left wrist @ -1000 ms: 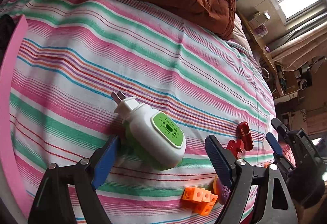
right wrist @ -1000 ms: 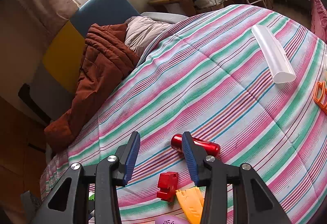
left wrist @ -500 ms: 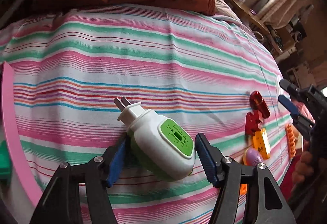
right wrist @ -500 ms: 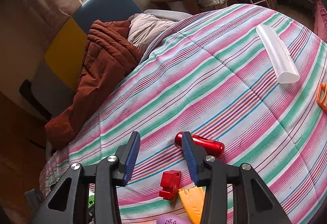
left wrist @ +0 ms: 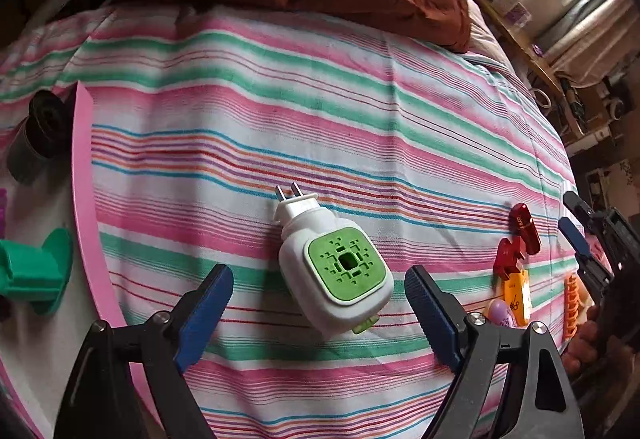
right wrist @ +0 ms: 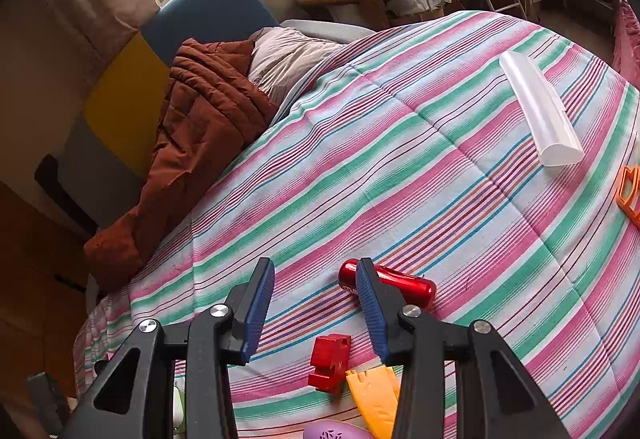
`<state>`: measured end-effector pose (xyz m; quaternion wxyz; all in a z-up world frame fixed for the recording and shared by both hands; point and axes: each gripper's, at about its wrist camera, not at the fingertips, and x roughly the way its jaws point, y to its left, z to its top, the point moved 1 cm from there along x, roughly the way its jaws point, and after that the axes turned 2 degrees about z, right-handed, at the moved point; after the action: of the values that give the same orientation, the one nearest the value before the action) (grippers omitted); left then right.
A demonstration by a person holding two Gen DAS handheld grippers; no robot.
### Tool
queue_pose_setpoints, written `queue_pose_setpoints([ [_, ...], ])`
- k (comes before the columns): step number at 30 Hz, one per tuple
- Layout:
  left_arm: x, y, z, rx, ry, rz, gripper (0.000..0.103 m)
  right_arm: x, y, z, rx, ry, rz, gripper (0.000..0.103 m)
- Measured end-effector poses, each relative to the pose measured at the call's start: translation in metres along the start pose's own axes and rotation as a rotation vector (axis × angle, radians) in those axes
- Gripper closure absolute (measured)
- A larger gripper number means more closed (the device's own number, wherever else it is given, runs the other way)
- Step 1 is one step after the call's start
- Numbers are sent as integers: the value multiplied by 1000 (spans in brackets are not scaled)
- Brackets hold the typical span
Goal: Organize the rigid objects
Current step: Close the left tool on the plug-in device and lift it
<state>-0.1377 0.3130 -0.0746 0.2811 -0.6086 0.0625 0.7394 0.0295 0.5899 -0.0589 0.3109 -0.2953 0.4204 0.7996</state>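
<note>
Left gripper [left wrist: 316, 299] hangs over a striped bedspread [left wrist: 320, 119], its jaws opening wide with a white-and-green plug-in device [left wrist: 334, 271] lying between them, untouched by either blue pad. At the far left of its view, a pink-rimmed tray [left wrist: 82, 175] already carries a dark cylinder [left wrist: 38, 135] and a green plastic piece [left wrist: 34, 275], apparently the collecting place for sorted items. The device rests flat on the cloth just beside that rim, prongs pointing away from the camera; whether it was set down short of the tray or awaits a fresh grip cannot be told.

Further right lies a loose cluster still to be sorted: a red metal cylinder [right wrist: 394, 281], a red block [right wrist: 330, 361], a yellow piece [right wrist: 374, 395], a purple egg-shaped item [left wrist: 502, 313] and an orange comb-like clip [left wrist: 572, 305].

Right gripper [right wrist: 316, 303] hovers above this cluster, jaws partly spread and pinching nothing; the red metal cylinder sits behind its right finger, not between the pads. A translucent white tube [right wrist: 538, 113] lies well apart, far across the bed.
</note>
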Motion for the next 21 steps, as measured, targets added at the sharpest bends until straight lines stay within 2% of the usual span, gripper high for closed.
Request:
queue_pose_setpoints([
  [3, 6, -6, 8, -49, 26, 7, 15, 0, -2, 1, 11, -1, 4, 60],
  [6, 16, -20, 16, -10, 49, 59, 15, -1, -2, 1, 15, -1, 12, 60],
  [8, 22, -21, 15, -8, 64, 58, 22, -2, -1, 2, 13, -4, 19, 60],
  [9, 23, -20, 13, 1, 57, 67, 39, -2, 0, 1, 11, -4, 18, 60],
  [10, 23, -18, 10, 16, 46, 69, 45, -1, -1, 1, 12, -2, 19, 60],
  [12, 21, -12, 2, 40, 11, 48, 48, 0, 0, 1, 18, 6, 28, 60],
  [18, 6, -15, -33, 210, -144, 74, 49, 1, 5, 0, -10, 6, 31, 60],
  [21, -1, -14, -49, 248, -195, 83, 49, 2, 12, -2, -37, 16, 84, 60],
])
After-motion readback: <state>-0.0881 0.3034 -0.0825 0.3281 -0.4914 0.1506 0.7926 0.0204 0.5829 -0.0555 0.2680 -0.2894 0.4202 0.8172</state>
